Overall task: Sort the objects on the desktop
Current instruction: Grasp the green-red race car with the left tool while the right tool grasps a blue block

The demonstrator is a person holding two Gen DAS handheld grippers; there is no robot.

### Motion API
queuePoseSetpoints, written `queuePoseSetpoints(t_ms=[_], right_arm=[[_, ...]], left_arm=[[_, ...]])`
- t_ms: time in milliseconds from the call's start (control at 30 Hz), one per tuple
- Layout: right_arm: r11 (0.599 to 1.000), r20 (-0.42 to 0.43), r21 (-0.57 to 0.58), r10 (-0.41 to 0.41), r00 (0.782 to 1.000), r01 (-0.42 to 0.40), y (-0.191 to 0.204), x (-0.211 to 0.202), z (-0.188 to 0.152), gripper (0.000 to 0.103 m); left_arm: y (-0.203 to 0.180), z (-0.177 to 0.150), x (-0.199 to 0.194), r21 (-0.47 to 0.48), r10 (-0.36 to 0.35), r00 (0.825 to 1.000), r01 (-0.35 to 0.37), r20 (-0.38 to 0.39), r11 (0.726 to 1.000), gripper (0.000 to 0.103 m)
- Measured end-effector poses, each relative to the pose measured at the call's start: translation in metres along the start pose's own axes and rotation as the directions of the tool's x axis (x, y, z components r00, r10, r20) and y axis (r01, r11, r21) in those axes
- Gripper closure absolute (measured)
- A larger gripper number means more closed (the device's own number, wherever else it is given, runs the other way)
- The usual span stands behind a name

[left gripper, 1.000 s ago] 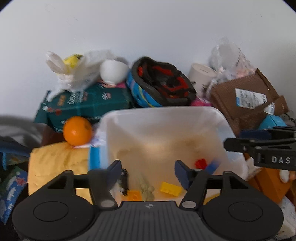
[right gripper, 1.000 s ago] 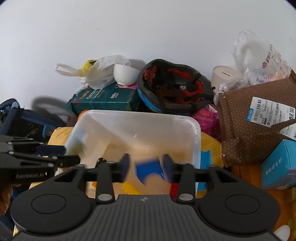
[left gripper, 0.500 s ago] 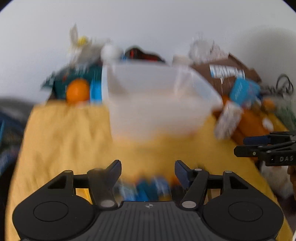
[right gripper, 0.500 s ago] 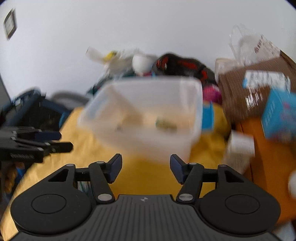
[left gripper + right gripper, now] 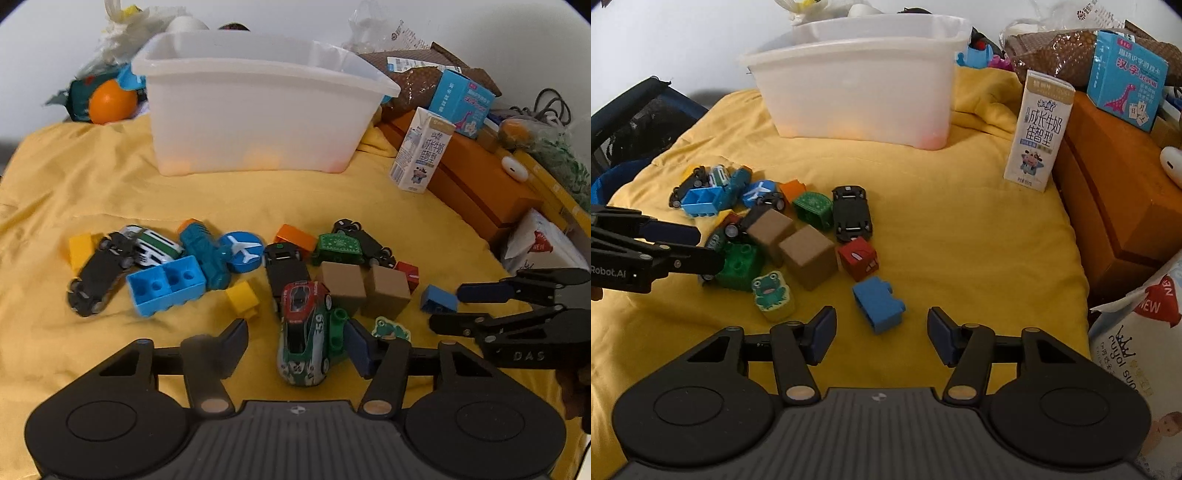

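Note:
A pile of toys lies on the yellow cloth (image 5: 258, 192): toy cars, bricks and two brown cubes (image 5: 364, 286). A white plastic bin (image 5: 255, 103) stands behind them, also in the right wrist view (image 5: 860, 85). My left gripper (image 5: 297, 341) is open, its fingers either side of a red-green toy car (image 5: 304, 332). My right gripper (image 5: 879, 332) is open, just in front of a blue brick (image 5: 879, 304). A frog block (image 5: 772, 293) lies to its left.
A milk carton (image 5: 1039, 131) stands right of the bin. Orange boxes (image 5: 1115, 192), a blue card box (image 5: 1126, 79) and a white bag (image 5: 1134, 354) line the right side. An orange (image 5: 110, 101) and bags sit behind the bin at left.
Both grippers pulled back from above the bin and came down low over the toy pile. The right gripper, which held a blue piece a second ago, is now open and empty.

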State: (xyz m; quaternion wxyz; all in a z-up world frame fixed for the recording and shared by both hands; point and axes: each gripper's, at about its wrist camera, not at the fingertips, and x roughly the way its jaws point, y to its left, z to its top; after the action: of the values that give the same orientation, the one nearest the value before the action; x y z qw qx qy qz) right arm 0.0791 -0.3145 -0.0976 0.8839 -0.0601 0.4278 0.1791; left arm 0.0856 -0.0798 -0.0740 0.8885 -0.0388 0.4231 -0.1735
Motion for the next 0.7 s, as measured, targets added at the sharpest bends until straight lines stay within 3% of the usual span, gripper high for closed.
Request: queuePoseSetpoints(t_ms=[133,167,200,233,300,467,700], right_arm=[[1.0,-0.003,-0.021,0.0,1.0,0.0,0.001,0.008,0.002,0.045],[1.0,-0.007,-0.031,0.002,1.0,-0.002,0.002,0.01,0.003,0.045],[0.999,-0.006,-0.038,0.003,1.0,-0.003,0.003,0.01,-0.001,0.051],[0.999,-0.009,-0.047,0.013,1.0,-0.013,0.003,0.011,-0.001,0.064],[0.998,-0.015,-0.056,0.027,1.0,-0.028,0.005,0.011,0.001,0.073],[0.998,-0.002,-0.049,0.04,0.999,-0.04,0.006,0.003,-0.002,0.074],[0.998,0.09,0.034,0.048,0.995,-0.051,0.005,-0.024,0.01,0.074]], left_arm=[[0.0,0.002,0.006,-0.013,-0.018,1.0,0.018,0.003,1.0,0.06],[-0.002,0.003,0.006,-0.015,-0.031,1.0,0.031,0.003,0.999,0.07],[-0.005,0.003,0.006,-0.006,-0.035,0.999,0.035,0.005,0.999,0.07],[-0.007,0.003,0.005,0.012,-0.032,0.999,0.031,0.006,0.999,0.07],[-0.009,0.001,0.002,0.031,-0.029,1.0,0.029,0.008,0.999,0.07],[-0.001,0.002,-0.01,-0.009,-0.008,1.0,0.008,0.025,1.0,0.07],[0.016,0.029,-0.047,-0.032,0.023,0.993,-0.02,0.115,0.999,0.07]])
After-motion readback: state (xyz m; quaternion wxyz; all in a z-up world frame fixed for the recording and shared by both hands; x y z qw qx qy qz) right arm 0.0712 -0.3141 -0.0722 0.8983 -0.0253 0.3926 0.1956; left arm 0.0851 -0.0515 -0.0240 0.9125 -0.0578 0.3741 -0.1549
